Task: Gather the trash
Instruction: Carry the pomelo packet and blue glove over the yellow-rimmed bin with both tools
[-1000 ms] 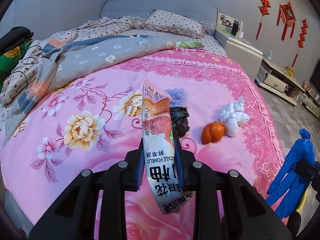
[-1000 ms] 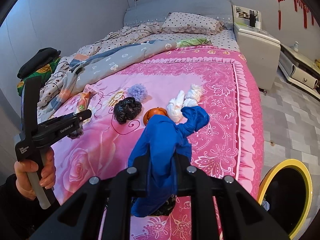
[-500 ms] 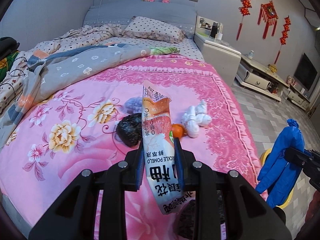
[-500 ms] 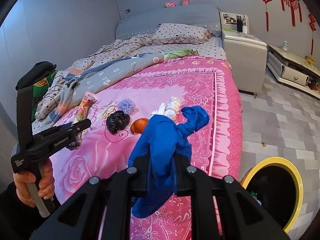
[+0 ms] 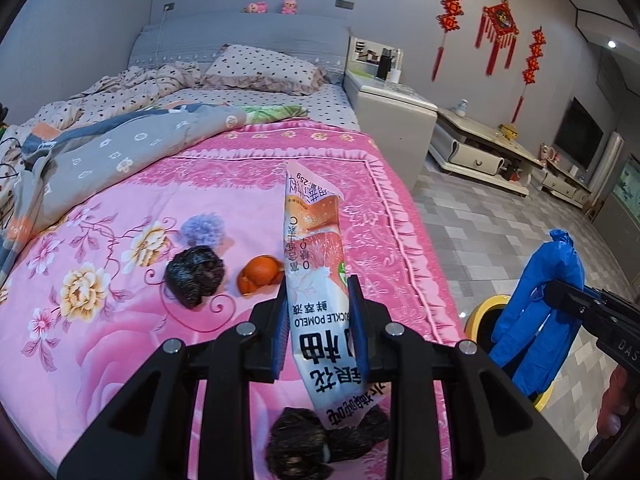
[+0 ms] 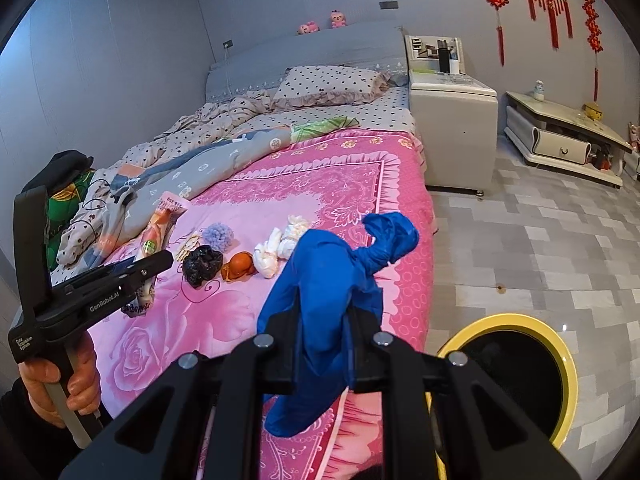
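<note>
My left gripper (image 5: pixel 318 304) is shut on a pink pomelo drink pouch (image 5: pixel 316 240), held upright above the pink bedspread (image 5: pixel 120 340). My right gripper (image 6: pixel 324 320) is shut on a crumpled blue plastic bag (image 6: pixel 336 272) that hangs over the bed's edge. A black bin with a yellow rim (image 6: pixel 500 319) stands on the floor just right of it. On the bed lie a black crumpled bag (image 5: pixel 195 276), an orange peel (image 5: pixel 260 274), a purple pompom (image 5: pixel 203 230) and white tissue wads (image 6: pixel 276 250). Another black wad (image 5: pixel 304 440) sits under the left gripper.
A grey quilt (image 5: pixel 120 148) and a dotted pillow (image 5: pixel 264 68) cover the far half of the bed. A white bedside cabinet (image 6: pixel 452 120) and a low TV stand (image 6: pixel 560 136) line the wall. Grey tiled floor (image 6: pixel 540 248) lies right of the bed.
Both grippers have swung right and risen a little, each keeping its grip. The bed's right edge, the floor and the yellow-rimmed bin now fill more of both views.
</note>
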`<state>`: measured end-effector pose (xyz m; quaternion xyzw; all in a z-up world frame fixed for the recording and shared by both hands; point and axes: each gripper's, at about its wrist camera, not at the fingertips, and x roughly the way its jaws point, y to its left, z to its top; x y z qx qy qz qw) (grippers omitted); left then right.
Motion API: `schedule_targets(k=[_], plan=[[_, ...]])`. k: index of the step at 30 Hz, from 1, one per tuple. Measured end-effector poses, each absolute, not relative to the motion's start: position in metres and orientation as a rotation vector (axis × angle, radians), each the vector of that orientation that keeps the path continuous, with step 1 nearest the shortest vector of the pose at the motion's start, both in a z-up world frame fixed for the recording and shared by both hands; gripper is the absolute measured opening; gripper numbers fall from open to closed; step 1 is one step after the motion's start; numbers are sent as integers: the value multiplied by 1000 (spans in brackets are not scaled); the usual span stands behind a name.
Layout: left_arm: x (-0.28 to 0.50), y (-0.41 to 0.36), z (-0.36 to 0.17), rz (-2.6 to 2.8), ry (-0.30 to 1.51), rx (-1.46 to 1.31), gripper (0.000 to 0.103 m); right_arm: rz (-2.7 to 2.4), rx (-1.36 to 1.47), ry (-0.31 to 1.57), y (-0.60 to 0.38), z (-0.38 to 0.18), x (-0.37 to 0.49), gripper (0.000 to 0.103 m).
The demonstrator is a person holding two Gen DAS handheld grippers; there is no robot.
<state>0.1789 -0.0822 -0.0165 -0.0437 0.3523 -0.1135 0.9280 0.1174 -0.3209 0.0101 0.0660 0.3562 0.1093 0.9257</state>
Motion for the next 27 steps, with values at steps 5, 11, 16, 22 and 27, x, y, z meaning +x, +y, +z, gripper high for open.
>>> schedule_targets(k=[5, 11, 16, 22, 27], plan=[[178, -109, -11, -279, 719, -85, 25, 181, 159, 716, -348, 13, 114, 14], [179, -139, -7, -331, 720, -76, 25, 127, 186, 705, -379, 15, 111, 14], [179, -169, -5, -381, 722, -59, 25, 84, 208, 697, -404, 15, 106, 14], [181, -203, -6, -436, 732, -46, 25, 27, 233, 692, -435, 13, 101, 14], [182, -232, -11, -483, 746, -33, 25, -20, 253, 699, -458, 7, 97, 14]])
